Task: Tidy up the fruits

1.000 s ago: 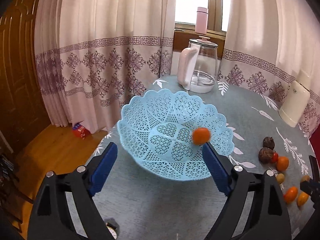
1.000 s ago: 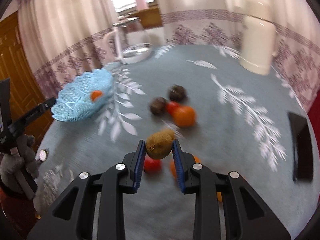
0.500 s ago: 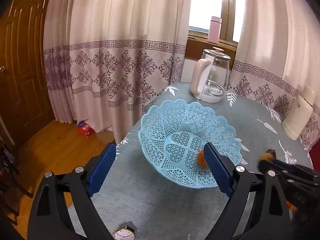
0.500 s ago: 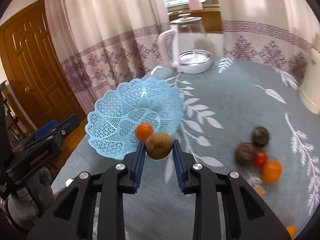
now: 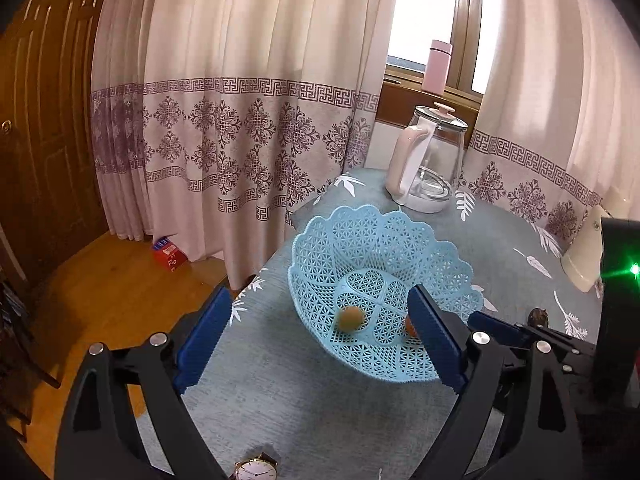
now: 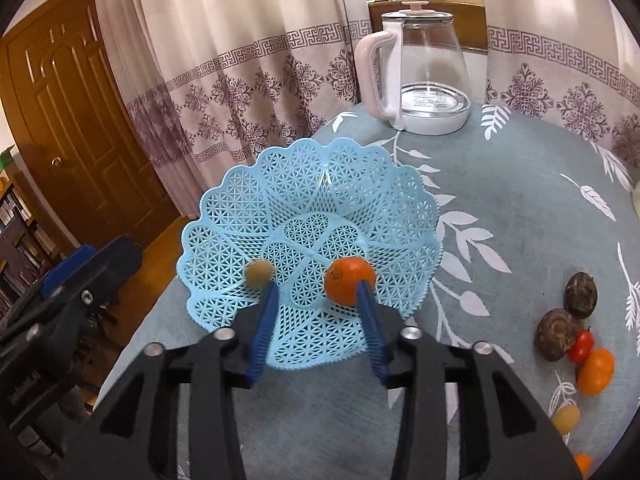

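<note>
Take the blue basket (image 6: 312, 208) as your landmark and read across from its left. Your left gripper (image 5: 320, 336) hangs at the basket's near-left rim, fingers spread wide and holding nothing. Inside the basket, a small brown fruit (image 6: 259, 273) blurs on the left of the floor and an orange (image 6: 349, 281) sits right of it. Your right gripper (image 6: 316, 294) hovers over the near rim, jaws parted and empty. Well right of the basket, 2 dark fruits (image 6: 558, 334), a cherry tomato (image 6: 580, 345) and another orange fruit (image 6: 596, 372) wait on the cloth. These look light, firm and round, likely to roll, so grip each across its middle; go gently on the tomato.
</note>
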`<state>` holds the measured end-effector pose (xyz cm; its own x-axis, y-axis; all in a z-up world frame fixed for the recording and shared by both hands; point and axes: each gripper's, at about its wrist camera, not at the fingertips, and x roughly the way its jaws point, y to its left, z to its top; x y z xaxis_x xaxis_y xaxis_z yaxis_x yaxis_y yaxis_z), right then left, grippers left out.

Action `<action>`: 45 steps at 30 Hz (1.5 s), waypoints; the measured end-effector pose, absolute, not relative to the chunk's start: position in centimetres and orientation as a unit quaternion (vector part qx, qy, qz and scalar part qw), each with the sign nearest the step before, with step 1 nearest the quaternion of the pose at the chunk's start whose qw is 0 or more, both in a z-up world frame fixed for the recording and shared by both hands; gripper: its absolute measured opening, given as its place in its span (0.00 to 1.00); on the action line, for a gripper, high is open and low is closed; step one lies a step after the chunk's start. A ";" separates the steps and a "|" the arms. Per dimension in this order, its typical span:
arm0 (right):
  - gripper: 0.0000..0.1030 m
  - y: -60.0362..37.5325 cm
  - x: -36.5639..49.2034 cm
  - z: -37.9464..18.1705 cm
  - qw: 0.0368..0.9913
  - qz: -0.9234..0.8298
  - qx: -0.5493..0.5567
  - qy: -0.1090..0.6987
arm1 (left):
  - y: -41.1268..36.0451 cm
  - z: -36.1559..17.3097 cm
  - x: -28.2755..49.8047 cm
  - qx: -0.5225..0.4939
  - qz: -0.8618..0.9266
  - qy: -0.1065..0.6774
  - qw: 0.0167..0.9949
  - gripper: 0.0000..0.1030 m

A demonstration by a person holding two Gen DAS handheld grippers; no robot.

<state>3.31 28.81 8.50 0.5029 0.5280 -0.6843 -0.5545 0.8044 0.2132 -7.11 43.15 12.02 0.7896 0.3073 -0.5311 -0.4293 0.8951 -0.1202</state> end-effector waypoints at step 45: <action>0.73 17.8 -0.9 8.9 0.906 0.202 0.072 0.366 | 38.5 12.9 -7.4 -0.071 0.152 0.257 0.952 0.97</action>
<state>-0.86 17.77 8.88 0.6503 0.4193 -0.6335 -0.3136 0.9077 0.2789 -7.38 38.45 12.91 0.8213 0.2531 -0.5113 -0.3264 0.9435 -0.0573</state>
